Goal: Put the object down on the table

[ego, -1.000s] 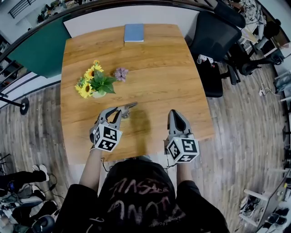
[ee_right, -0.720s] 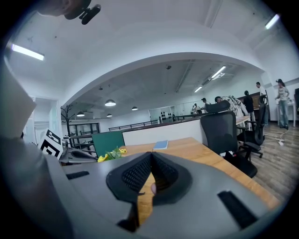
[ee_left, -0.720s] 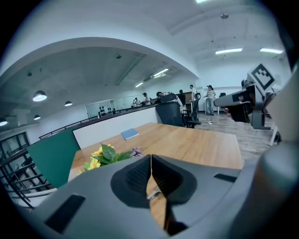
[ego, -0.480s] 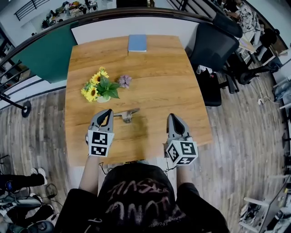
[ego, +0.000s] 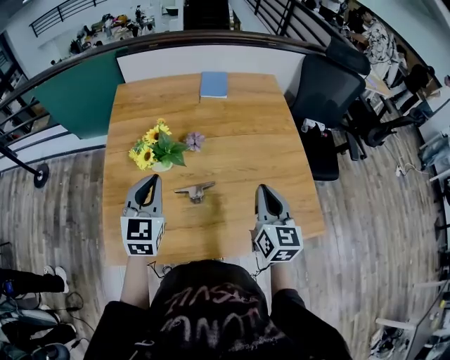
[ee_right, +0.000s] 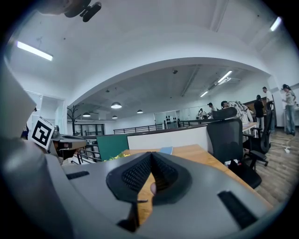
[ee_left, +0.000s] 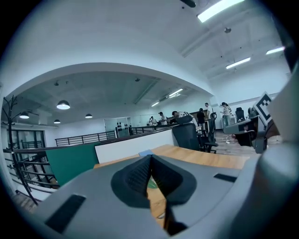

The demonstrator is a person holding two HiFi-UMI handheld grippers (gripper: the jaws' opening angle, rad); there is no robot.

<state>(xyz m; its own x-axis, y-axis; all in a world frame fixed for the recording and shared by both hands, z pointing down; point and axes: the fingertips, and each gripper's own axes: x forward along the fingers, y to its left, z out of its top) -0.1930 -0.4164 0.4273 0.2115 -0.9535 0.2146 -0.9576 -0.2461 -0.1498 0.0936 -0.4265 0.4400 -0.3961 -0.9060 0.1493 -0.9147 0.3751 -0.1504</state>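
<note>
L gripper (ego: 150, 184) & R gripper (ego: 265, 191): both clenched, empty, resting at near table (ego: 246, 148) edge. Object (ego: 195, 190) lies on table btwn them, apart, so task looks done.

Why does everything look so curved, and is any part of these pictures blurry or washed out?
Head view: wide lens bows the table edges, light even, soft shadow beside the metal object. Left gripper view: black corners, ceiling light glares white. Right gripper view: same bulge, near fingers soft.
</note>
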